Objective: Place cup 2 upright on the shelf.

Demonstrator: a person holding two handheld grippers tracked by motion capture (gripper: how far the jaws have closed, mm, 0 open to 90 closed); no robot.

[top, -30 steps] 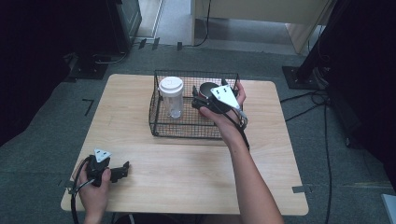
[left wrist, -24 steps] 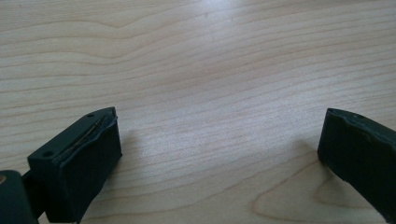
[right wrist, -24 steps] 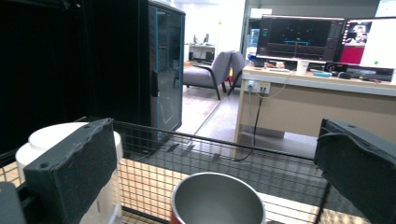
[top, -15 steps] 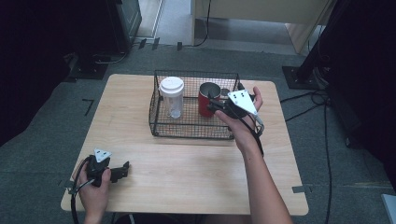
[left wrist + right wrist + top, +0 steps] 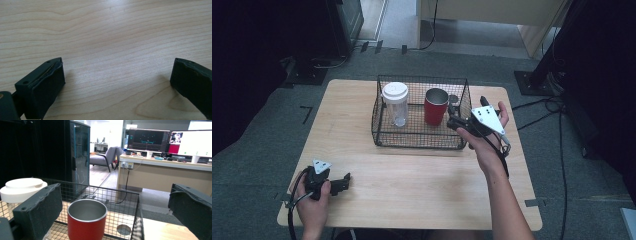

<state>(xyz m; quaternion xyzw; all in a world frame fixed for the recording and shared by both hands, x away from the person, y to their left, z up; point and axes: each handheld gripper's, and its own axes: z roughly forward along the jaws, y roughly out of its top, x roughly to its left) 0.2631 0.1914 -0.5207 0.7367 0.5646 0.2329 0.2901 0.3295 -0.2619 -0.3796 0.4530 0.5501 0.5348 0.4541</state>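
While both grippers gape with nothing between their jaws, a wire basket holds two cups on a wooden table.

Largest is the table (image 5: 412,175), pale wood, with the black wire basket (image 5: 419,137) at its far middle. Inside stand a clear tumbler (image 5: 395,105) with a white lid at the left and a red steel-lined cup (image 5: 436,106) at the right, apart from each other. At the basket's right edge the right gripper (image 5: 455,122) hangs, jaws spread wide. Near the table's front left corner the left gripper (image 5: 343,182) rests low over bare wood, jaws likewise wide apart.

Spread hand-held gripper (image 5: 117,82) over wooden table (image 5: 112,37)
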